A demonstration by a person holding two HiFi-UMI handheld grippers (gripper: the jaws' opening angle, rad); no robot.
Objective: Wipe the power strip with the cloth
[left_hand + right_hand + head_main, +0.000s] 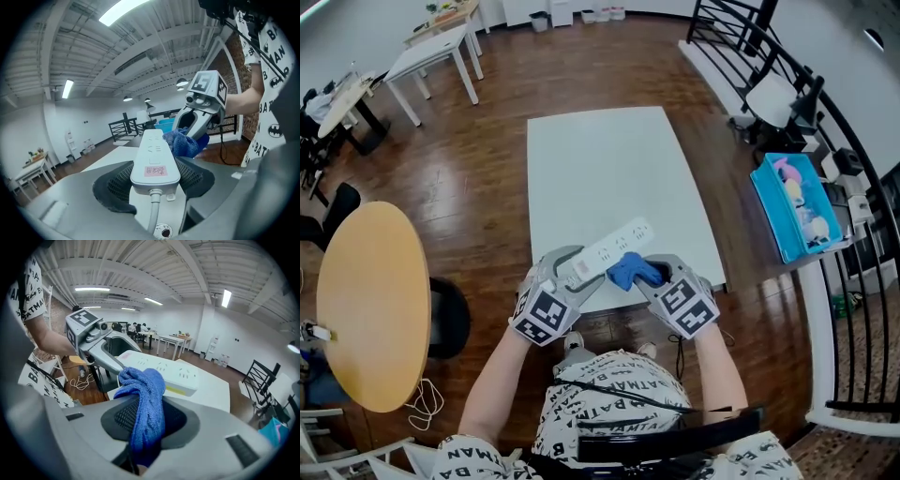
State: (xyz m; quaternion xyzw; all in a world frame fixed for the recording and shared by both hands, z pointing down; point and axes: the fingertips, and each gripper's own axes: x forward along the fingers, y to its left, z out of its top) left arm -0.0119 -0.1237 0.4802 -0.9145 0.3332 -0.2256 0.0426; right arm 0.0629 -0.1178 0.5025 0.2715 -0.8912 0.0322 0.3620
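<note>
A white power strip (pixel 609 249) is held above the near edge of the white table (pixel 609 169), its cable end clamped in my left gripper (pixel 567 272). In the left gripper view the power strip (pixel 153 157) sits between the dark pads with a pink label facing up. My right gripper (pixel 649 274) is shut on a blue cloth (pixel 630 272), which touches the strip's near side. The cloth (pixel 143 404) hangs folded between the jaws in the right gripper view, with the strip (pixel 166 373) just beyond it. The cloth (pixel 183 143) also shows beside the strip in the left gripper view.
A round wooden table (pixel 370 300) stands at the left. A blue bin (pixel 792 206) with small items is at the right by a black railing (pixel 787 56). White desks (pixel 431 56) stand at the far left. The person's lap is right below the grippers.
</note>
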